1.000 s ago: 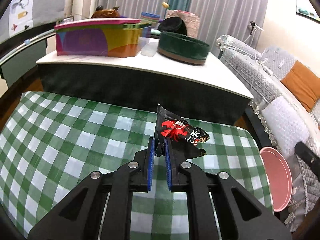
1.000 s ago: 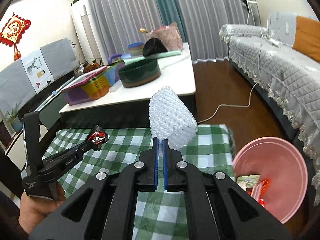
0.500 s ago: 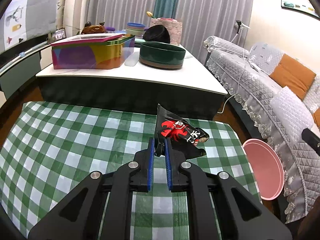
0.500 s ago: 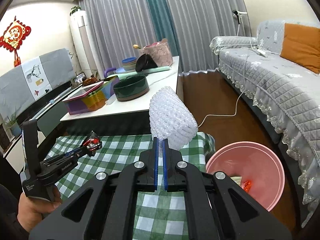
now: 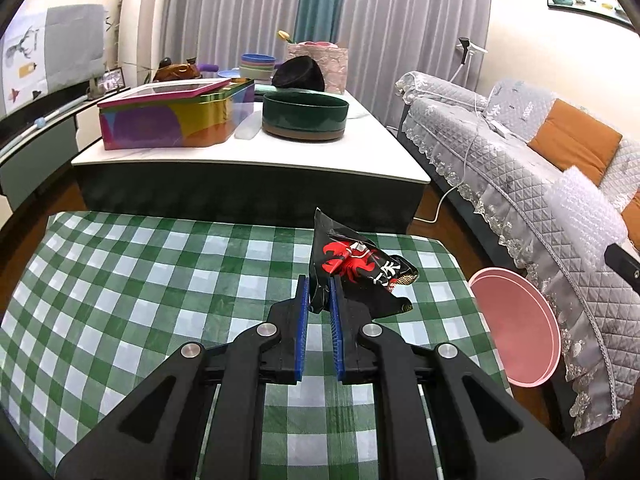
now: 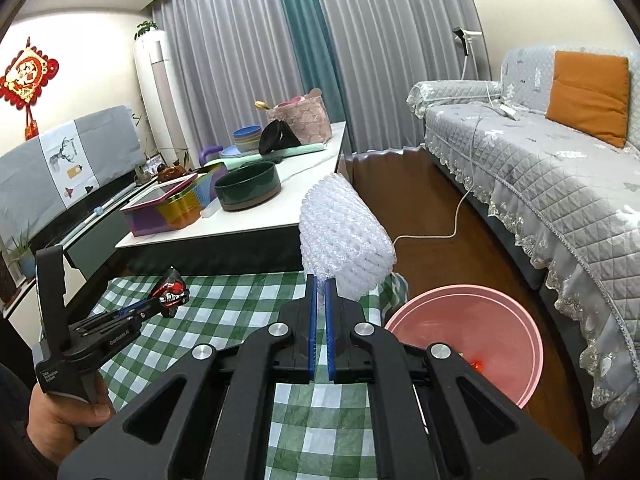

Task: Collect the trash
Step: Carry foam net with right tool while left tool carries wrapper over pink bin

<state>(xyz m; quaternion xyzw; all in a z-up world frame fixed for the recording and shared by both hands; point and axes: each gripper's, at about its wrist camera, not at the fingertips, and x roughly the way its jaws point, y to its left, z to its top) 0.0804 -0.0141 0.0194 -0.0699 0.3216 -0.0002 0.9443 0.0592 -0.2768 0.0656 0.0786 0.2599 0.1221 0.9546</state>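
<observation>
Both hands have swung toward the right edge of the table (image 5: 120, 272) over the last second, and the pink bin (image 6: 464, 336) on the floor beside that edge now fills more of the right wrist view than it did. The checked cloth has slid back under both grippers, and the sofa (image 6: 540, 184) shows larger.

The left gripper (image 5: 318, 292) stays clenched on a black snack wrapper (image 5: 356, 268) with a red crab print, pinched at its lower corner; the rest of the wrapper sticks up and to the right, clear of the table. It hangs above the cloth, near the right edge, not yet over the bin.

The right gripper (image 6: 319, 292) is clamped almost flat on the edge of a white foam net (image 6: 344, 240), which stands up from the fingers. It sits at the table's right edge, just short of the bin's rim. A little trash already lies in the bin.

Nothing has slipped in either grip during the move. I judge this the carry stage: both pieces are lifted and on the way, with the net closer to dropping. Each still needs to pass over the rim before release, or light pieces like these may land on the floor (image 6: 432, 208).
</observation>
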